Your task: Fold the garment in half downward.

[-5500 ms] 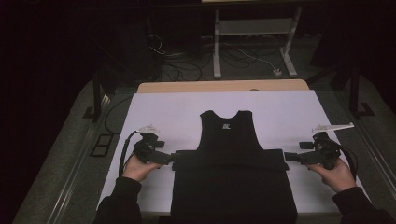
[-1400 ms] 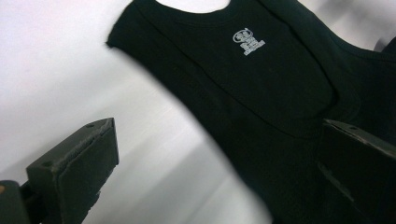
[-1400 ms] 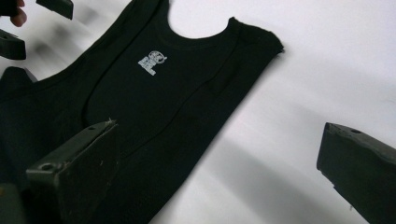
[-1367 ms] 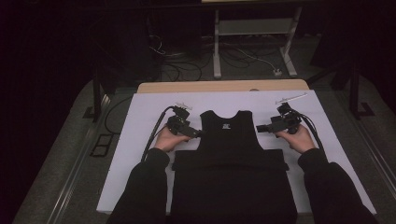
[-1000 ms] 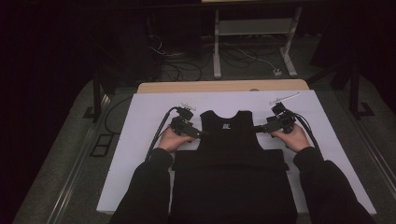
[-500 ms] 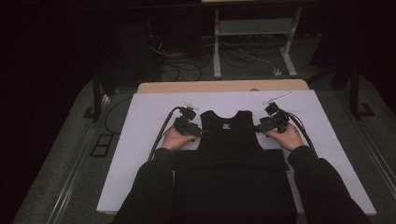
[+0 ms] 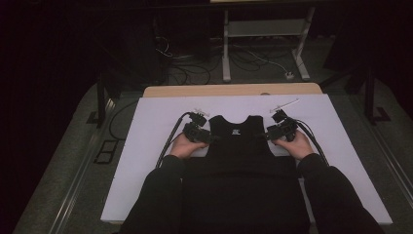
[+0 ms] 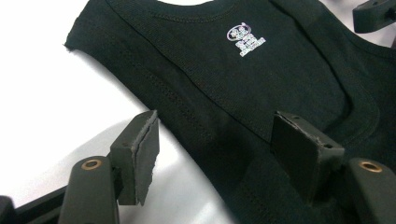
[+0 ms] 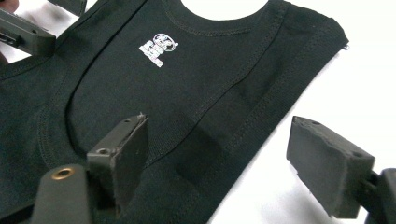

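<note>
A black top lies flat on the white tabletop, its neck away from the person and its lower part folded up into a wide dark band near them. It is the landmark for everything else here.

At the top's left armhole sits the left tool, held in the person's left hand, with its cable looping away over the tabletop to the left of the top. In the left gripper view the left tool straddles the curved armhole edge of the top: one jaw stands over bare tabletop, the other over the cloth. The jaws have just been closing, with the cloth edge between them, but the pads do not yet press it, so the tool is still released.

A small white logo is printed just below the neckline, midway between the two shoulders.

At the top's right armhole sits the right tool, held in the right hand, with its cable trailing to the right of the top. In the right gripper view the right tool likewise straddles the armhole edge of the top, one jaw over cloth, the other over tabletop. Its jaws too have just been closing around the hem without gripping it.

Beyond the tabletop's far edge, a metal stand and cables lie on the dark floor.
</note>
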Motion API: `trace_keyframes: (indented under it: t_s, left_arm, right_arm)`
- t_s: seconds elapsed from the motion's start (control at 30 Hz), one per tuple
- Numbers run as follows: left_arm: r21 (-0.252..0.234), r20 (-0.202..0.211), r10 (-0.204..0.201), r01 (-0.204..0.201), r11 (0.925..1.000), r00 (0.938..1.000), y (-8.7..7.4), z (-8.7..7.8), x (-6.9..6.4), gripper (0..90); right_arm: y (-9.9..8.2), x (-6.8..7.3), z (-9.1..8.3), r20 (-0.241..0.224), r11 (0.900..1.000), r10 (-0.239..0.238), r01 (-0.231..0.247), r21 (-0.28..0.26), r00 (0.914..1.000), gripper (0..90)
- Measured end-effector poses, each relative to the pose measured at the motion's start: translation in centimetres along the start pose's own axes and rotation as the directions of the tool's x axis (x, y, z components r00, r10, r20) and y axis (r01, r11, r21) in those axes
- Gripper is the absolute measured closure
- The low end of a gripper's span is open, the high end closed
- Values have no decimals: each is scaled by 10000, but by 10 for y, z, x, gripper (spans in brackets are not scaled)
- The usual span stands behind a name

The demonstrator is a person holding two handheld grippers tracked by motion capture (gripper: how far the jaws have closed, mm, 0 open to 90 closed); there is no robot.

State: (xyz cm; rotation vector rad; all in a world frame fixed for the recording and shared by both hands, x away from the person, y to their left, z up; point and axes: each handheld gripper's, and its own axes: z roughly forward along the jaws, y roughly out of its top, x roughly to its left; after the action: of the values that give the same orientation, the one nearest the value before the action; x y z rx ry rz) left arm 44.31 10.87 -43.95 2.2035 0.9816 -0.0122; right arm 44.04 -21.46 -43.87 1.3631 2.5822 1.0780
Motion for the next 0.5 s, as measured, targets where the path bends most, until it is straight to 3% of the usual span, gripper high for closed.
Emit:
trace_keyframes:
  t_s: [0.13, 0.5]
  left_arm:
    - [27, -24, -14, 14, 10000, 10000, 0, 0, -1, 353]
    - [-171, -21, -225, 224, 9996, 9997, 0, 3, -3, 461]
  right_arm:
    - [0, 3, 1, 325, 9997, -224, 228, -95, 9992, 303]
    - [-1, 9, 8, 229, 9994, -357, 358, -16, 9991, 457]
